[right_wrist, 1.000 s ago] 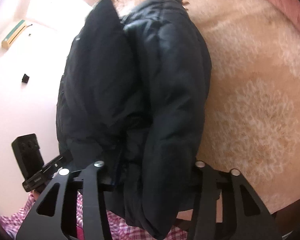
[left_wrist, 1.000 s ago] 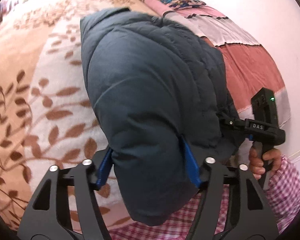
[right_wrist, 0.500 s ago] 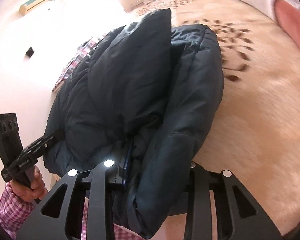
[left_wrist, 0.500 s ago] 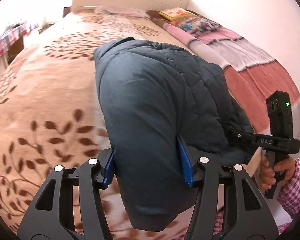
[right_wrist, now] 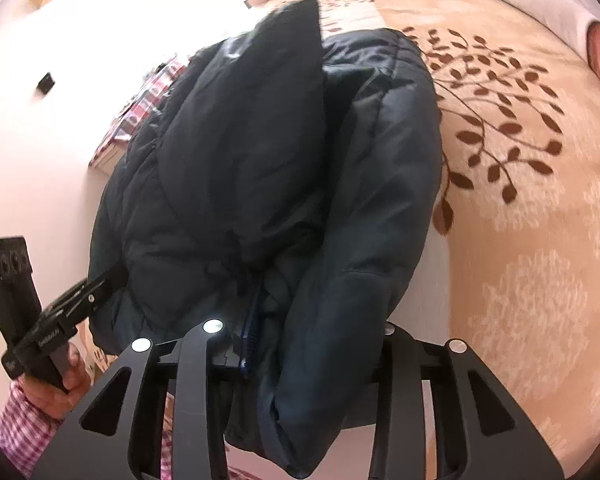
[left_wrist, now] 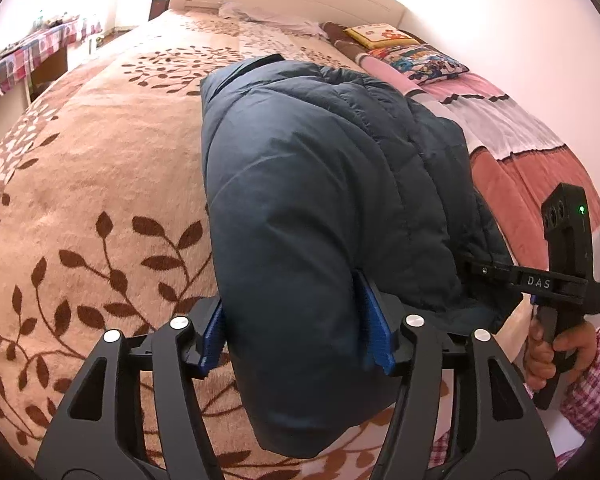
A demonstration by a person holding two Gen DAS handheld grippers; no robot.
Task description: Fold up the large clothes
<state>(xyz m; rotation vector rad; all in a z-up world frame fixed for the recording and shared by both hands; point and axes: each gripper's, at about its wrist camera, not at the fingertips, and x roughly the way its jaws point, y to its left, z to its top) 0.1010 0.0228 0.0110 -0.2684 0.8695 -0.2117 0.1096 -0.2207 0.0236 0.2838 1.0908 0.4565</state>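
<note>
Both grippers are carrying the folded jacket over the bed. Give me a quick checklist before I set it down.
1. Left gripper grip: blue pads press the dark puffer jacket, though the jaws are opening. Not ok.
2. Right gripper grip: jacket bunched between the fingers, pads mostly hidden, jaws opening. Cannot tell.
3. Fold intact: jacket sits doubled in one bundle, nothing trailing far. Ok.
4. Landing spot: leaf-print blanket beneath looks bare. Ok.
5. Clear of neighbours: pink striped quilt and cartoon pillows lie off to the side. Ok.
6. Jacket touching the bed yet: underside hidden. Cannot tell.
</note>
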